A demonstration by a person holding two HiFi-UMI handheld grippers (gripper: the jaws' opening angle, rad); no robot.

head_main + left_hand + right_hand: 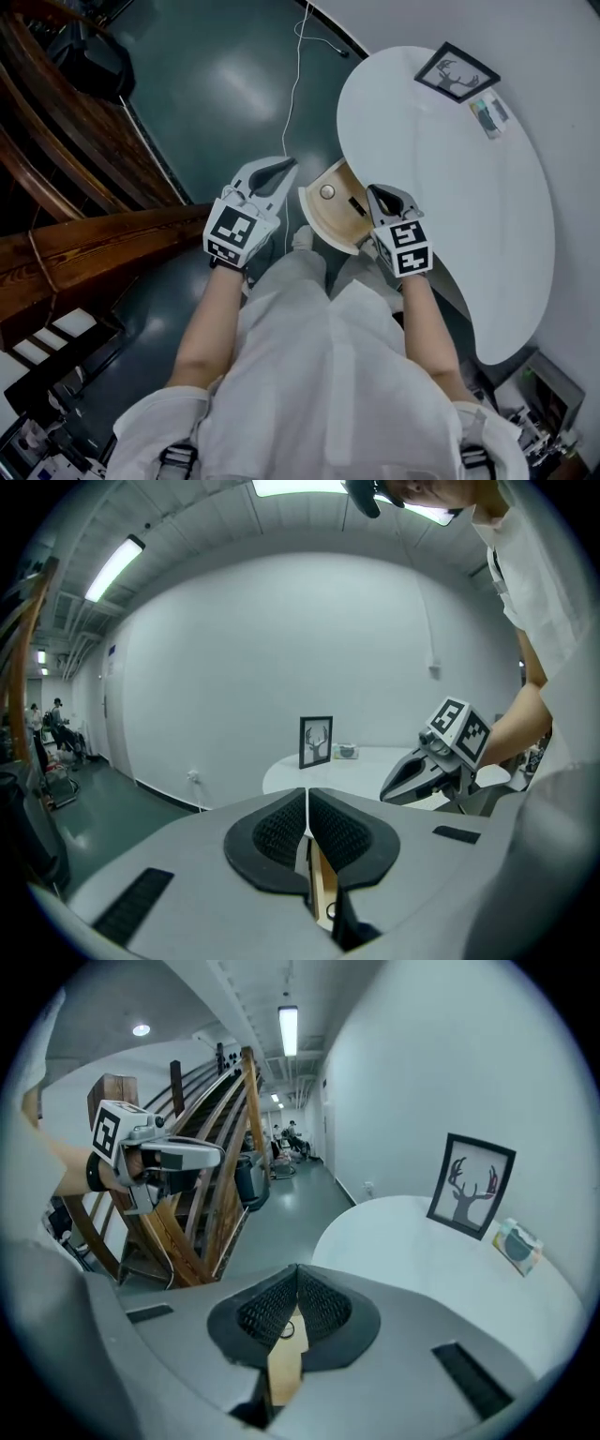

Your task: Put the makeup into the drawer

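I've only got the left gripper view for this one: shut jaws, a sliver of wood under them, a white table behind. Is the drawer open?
Observer: Yes. The head view shows the wooden drawer pulled out from under the edge of the white table.
Operator: Is anything in it?
Observer: A small round item lies inside it.
Operator: And the other gripper, is it carrying something?
Observer: No. The right gripper view looks along the right gripper, whose jaws are together with nothing between them.
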